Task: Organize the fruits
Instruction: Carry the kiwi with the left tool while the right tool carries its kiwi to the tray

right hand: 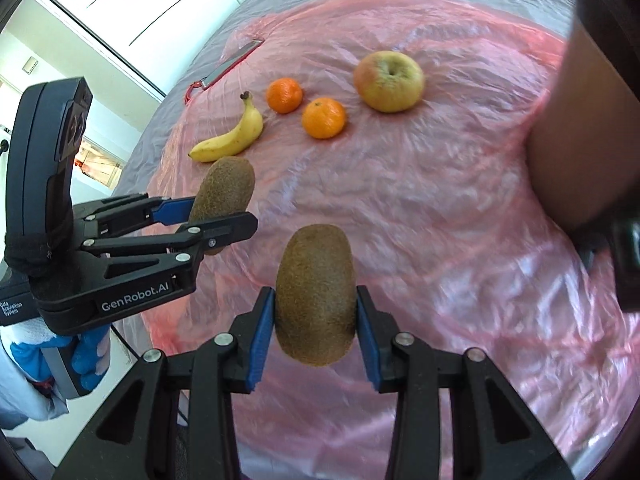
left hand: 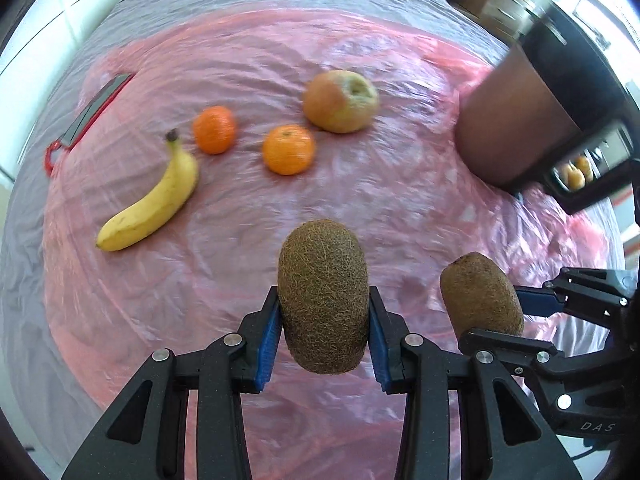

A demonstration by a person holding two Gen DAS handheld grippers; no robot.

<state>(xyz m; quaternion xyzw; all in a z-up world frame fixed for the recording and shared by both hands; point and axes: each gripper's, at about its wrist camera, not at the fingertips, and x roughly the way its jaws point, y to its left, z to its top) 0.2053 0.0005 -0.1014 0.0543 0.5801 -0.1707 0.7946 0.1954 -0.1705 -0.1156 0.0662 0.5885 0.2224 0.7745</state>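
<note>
We hold one kiwi (left hand: 323, 296) in the left gripper (left hand: 323, 332), another kiwi (right hand: 315, 294) in the right gripper (right hand: 315, 332), fingers clamped, above the pink sheet (left hand: 400, 208). Banana (left hand: 152, 204), two mandarins, apple (left hand: 340, 100) lie far.

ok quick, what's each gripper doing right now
left gripper: shut on a kiwi, lifted off the pink sheet.
right gripper: shut on the other kiwi, also lifted.

Near sheet (left hand: 400, 208) lies open; banana (left hand: 150, 204), tangerines (left hand: 288, 150) and apple (left hand: 340, 101) crowd the far side, brown cylinder (left hand: 508, 128) blocks right.
</note>
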